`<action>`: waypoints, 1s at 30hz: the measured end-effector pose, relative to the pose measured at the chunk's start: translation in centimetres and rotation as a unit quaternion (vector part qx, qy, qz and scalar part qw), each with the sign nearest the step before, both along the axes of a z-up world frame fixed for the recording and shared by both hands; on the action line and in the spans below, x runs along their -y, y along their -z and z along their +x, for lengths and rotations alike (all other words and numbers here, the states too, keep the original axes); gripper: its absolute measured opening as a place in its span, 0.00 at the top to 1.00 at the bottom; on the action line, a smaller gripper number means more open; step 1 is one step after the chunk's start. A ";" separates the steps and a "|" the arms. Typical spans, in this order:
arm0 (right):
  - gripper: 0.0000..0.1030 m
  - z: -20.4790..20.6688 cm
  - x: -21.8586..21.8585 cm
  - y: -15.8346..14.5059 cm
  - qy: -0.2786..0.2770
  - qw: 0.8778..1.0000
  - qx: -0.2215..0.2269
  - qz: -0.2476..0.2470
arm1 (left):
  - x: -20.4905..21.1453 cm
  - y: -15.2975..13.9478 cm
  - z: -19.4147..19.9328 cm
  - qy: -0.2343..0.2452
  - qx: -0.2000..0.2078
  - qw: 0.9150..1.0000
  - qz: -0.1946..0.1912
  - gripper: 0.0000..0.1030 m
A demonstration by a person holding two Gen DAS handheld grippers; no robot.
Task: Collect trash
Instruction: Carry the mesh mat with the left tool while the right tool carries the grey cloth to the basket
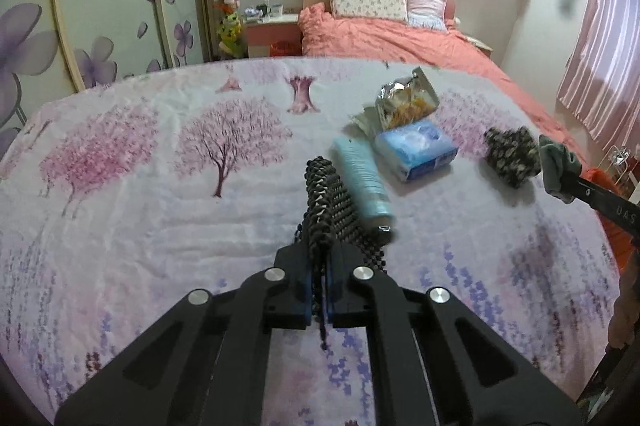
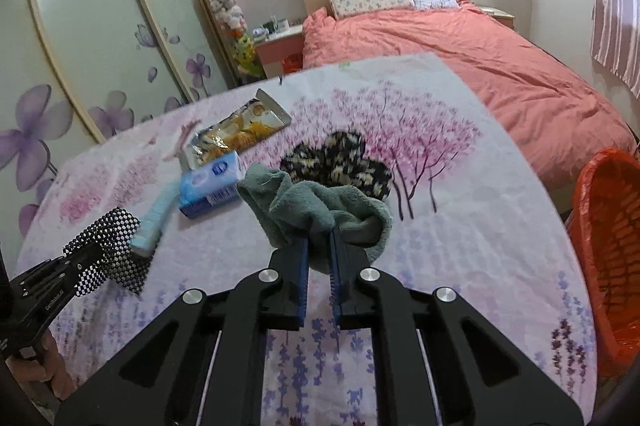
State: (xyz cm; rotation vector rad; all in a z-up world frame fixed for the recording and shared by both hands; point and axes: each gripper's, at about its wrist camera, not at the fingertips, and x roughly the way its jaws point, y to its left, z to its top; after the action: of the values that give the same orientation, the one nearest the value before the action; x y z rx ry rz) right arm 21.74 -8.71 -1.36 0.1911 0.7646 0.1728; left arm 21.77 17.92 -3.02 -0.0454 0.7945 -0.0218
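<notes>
With the left tool (image 1: pixel 320 246) clamped on a checkered cloth (image 1: pixel 326 202) and the right tool (image 2: pixel 320 250) on a green sock (image 2: pixel 320 210), the snack wrapper (image 2: pixel 236 134) beyond the tissue pack (image 2: pixel 210 186) remains uncollected, the red-lined basket (image 2: pixel 608 266) apparently empty.

crumpled silver-and-yellow snack wrapper (image 1: pixel 406 100) flat on floral cloth, touching blue tissue pack (image 1: pixel 416 148), light-blue tube (image 1: pixel 362 178) just beside

Fuzzy green cloth (image 2: pixel 320 210), glossy wrapper (image 2: pixel 240 130)

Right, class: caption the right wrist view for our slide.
Right gripper clamps a green cloth above the floral tablecloth; snack wrapper and tissue pack wait behind.
</notes>
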 end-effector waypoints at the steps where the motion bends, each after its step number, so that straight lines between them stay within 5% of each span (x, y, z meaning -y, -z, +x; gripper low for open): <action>1: 0.91 -0.2 0.1 -0.3 -0.001 1.000 0.002 0.003 | 0.1 -0.5 -0.2 0.000 0.005 1.000 0.001 0.94; 17: 0.91 -5.5 4.4 -5.9 0.023 0.997 0.072 0.035 | 5.9 -8.3 -3.8 0.051 0.086 0.995 -0.006 0.94; 30: 0.91 -9.7 11.9 -7.8 0.121 0.984 0.132 0.012 | 17.4 -11.1 -5.7 0.159 0.116 0.980 -0.035 0.94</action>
State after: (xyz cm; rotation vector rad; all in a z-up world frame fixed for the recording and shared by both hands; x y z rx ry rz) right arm 12.08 -20.58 6.44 0.2765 0.4709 -0.0240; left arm 16.03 0.50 8.04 0.0176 0.5614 -0.3531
